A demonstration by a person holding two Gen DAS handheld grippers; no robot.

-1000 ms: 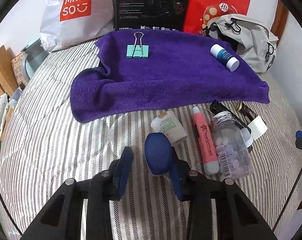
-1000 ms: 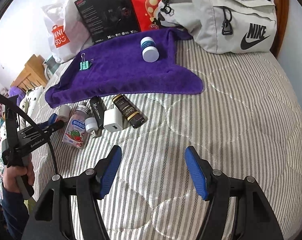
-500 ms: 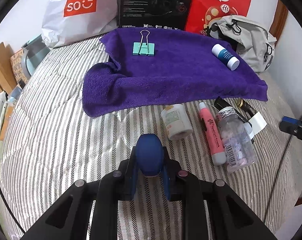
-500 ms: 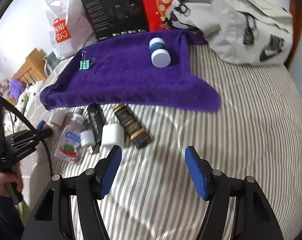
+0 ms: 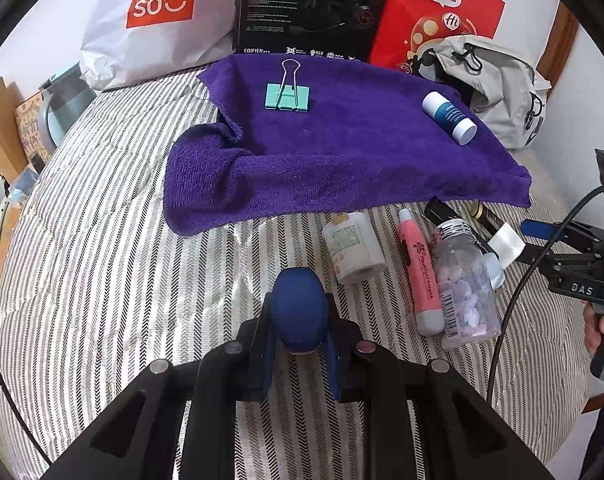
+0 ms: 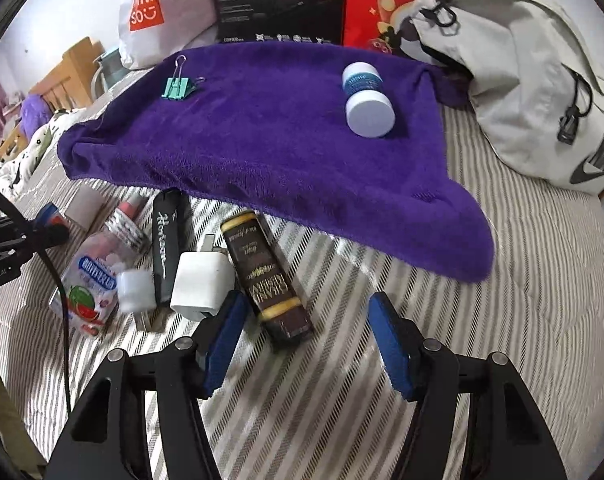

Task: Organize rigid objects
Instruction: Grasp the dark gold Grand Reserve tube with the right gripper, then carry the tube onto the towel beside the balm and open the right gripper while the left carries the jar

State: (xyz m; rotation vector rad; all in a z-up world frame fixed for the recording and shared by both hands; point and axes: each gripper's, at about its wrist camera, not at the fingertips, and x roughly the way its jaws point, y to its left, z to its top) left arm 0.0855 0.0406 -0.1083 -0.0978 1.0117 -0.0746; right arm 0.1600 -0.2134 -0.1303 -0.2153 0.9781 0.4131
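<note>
My left gripper (image 5: 300,320) is shut on a dark blue oval object (image 5: 300,314), held just above the striped bed. A purple towel (image 5: 342,160) carries a teal binder clip (image 5: 288,96) and a white-and-blue bottle (image 5: 450,118). Before the towel lie a white bottle (image 5: 354,246), a pink tube (image 5: 420,270) and a clear pill bottle (image 5: 464,294). My right gripper (image 6: 306,322) is open, low over the bed, with the brown-and-gold tube (image 6: 268,276) reaching between its fingertips, nearer the left one. A white charger (image 6: 202,280) and a black tube (image 6: 166,244) lie left of it.
A grey Nike bag (image 6: 542,80) sits at the back right. A white Miniso bag (image 5: 154,16), a black box (image 5: 314,4) and a red bag (image 5: 434,12) stand behind the towel. Wooden furniture (image 5: 2,128) is past the bed's left edge.
My left gripper closed on the dark blue object and drew it away from the row. My right gripper moved forward and down toward the brown-and-gold tube and the charger.
</note>
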